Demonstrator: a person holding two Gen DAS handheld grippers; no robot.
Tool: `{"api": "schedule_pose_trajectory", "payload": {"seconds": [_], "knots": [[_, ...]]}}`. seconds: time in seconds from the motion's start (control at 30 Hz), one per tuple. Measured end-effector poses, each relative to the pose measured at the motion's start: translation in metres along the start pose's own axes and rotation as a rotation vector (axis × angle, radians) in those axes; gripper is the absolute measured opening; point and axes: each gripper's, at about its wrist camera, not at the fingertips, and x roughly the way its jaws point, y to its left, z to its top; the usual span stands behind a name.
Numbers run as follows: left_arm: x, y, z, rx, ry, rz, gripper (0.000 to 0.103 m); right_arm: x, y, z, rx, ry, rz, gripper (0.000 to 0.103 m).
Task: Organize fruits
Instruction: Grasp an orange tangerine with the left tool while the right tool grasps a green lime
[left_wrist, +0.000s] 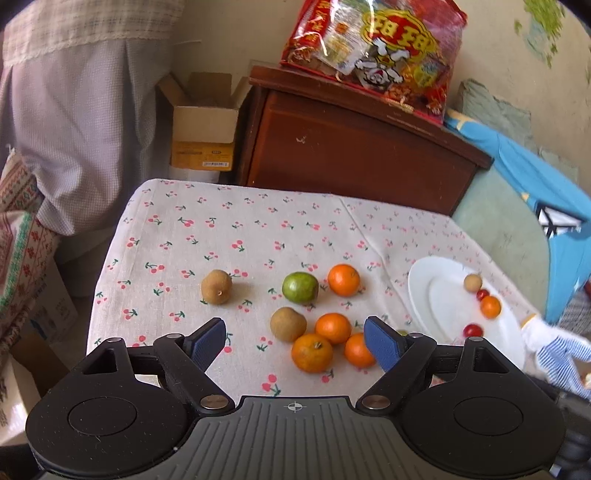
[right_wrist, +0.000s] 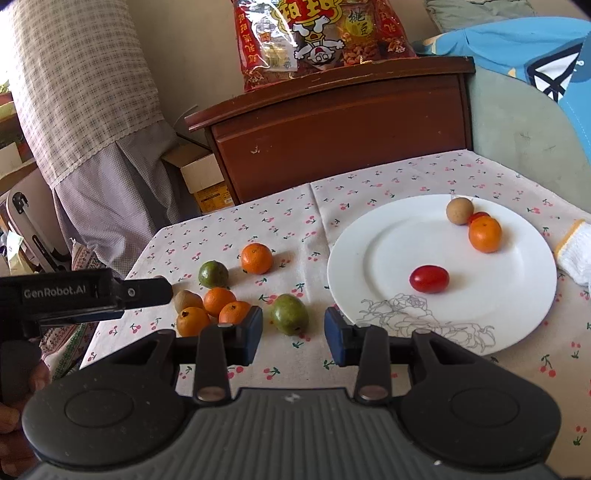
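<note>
A counter (left_wrist: 221, 221) covered with a cherry-print cloth is seen, its far edge lying close against a brown wooden cabinet (left_wrist: 351, 147) on which a red snack bag (left_wrist: 373, 48) stands. The left hand-held gripper (left_wrist: 295, 341) is held released, with nothing between its blue pads (left_wrist: 207, 341); bare cloth is left in front of its left pad, while a cluster of three oranges (left_wrist: 332, 326) and a brown fruit (left_wrist: 288, 324) lies just ahead toward its right pad. Further out, a green fruit (left_wrist: 300, 287) and a single orange (left_wrist: 343, 280) are found close together, and another brown fruit (left_wrist: 217, 287) sits apart to the left, with open cloth around it. The right hand-held gripper (right_wrist: 293, 332) is likewise held released and empty, and an oval green fruit (right_wrist: 290, 314) is framed just beyond its parted pads. A white plate (right_wrist: 388, 251) is set near the counter's right edge; on it a red cherry tomato (right_wrist: 429, 278) rests alone near the middle, while a small brown fruit (right_wrist: 459, 210), a second tomato (right_wrist: 478, 216) and an orange (right_wrist: 484, 234) are grouped at the far rim. Much of the plate's surface is left bare.
</note>
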Motion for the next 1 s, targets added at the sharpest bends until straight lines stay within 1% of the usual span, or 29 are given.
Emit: {"api": "schedule_pose_trajectory", "payload": {"seconds": [0.1,0.2,0.43,0.53,0.7,0.83,0.9,1.0], "knots": [[0.003,-0.005,-0.007,0.044,0.007,0.011,0.083,0.006,0.001,0.000,-0.007,0.009,0.002,0.038],[0.008,-0.008,-0.011,0.068,0.020,0.020,0.083,0.010,0.003,0.000,-0.024,0.011,-0.001,0.038],[0.019,-0.008,-0.018,0.076,0.033,0.030,0.081,0.019,0.005,-0.001,-0.050,0.017,-0.008,0.038],[0.022,-0.011,-0.020,0.094,0.029,0.035,0.077,0.024,0.005,-0.001,-0.057,0.020,-0.009,0.038],[0.028,-0.013,-0.022,0.110,0.026,0.029,0.060,0.030,0.007,-0.003,-0.072,0.028,-0.009,0.038],[0.032,-0.013,-0.023,0.103,0.027,0.026,0.058,0.033,0.008,-0.004,-0.080,0.028,-0.009,0.037],[0.033,-0.014,-0.023,0.107,0.021,0.022,0.051,0.035,0.009,-0.004,-0.084,0.029,-0.009,0.037],[0.035,-0.017,-0.024,0.120,0.016,0.019,0.044,0.038,0.009,-0.004,-0.082,0.028,-0.011,0.038]]}}
